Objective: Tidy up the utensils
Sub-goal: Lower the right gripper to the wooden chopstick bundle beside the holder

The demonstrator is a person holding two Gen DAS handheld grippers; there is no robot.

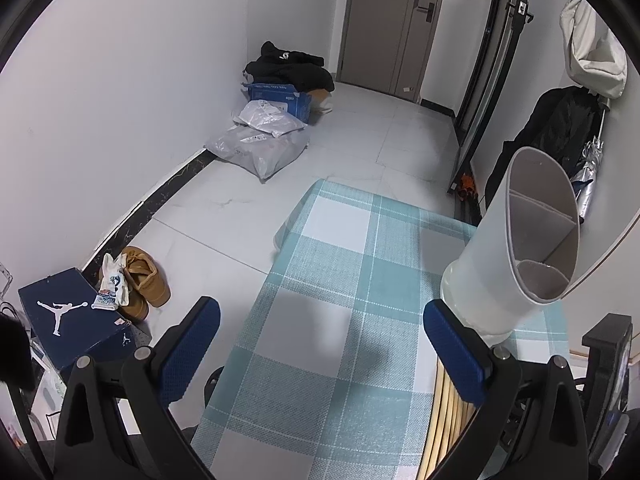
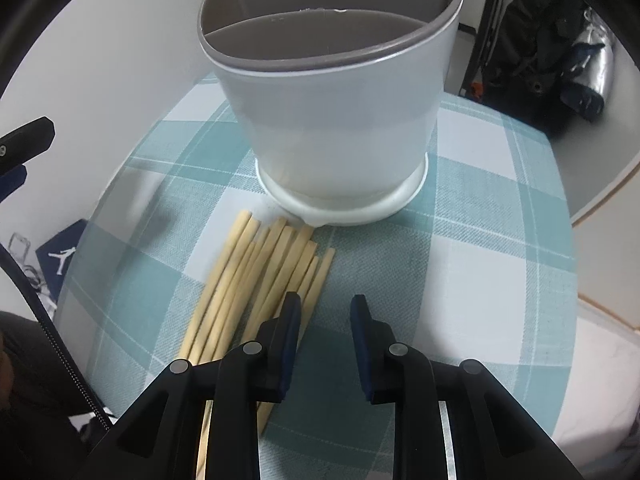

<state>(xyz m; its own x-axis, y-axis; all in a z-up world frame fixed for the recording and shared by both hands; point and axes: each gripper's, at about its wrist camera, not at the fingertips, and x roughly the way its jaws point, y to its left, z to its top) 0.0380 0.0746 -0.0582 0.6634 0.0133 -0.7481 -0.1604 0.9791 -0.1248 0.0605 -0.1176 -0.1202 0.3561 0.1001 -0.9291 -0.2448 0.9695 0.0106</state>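
Note:
A white utensil holder (image 2: 332, 120) with grey inner dividers stands upright on the teal checked tablecloth (image 2: 488, 208); I see nothing inside it. Several pale wooden chopsticks (image 2: 256, 276) lie in a loose bundle in front of it, tips near its base. My right gripper (image 2: 325, 312) hovers just right of the bundle, jaws narrowly apart and empty; its left finger (image 2: 290, 328) overlaps the outermost sticks. In the left wrist view the holder (image 1: 512, 248) is at the right. My left gripper (image 1: 324, 340) is wide open and empty, the chopsticks (image 1: 452, 412) showing below its right finger.
On the floor to the left are a dark blue shoe box (image 1: 76, 320), brown shoes (image 1: 144, 280) and grey parcel bags (image 1: 260, 144). A door (image 1: 392, 24) is at the back. Black clothing (image 2: 540, 40) and a folded silver umbrella (image 2: 588, 68) sit beyond the table's right edge.

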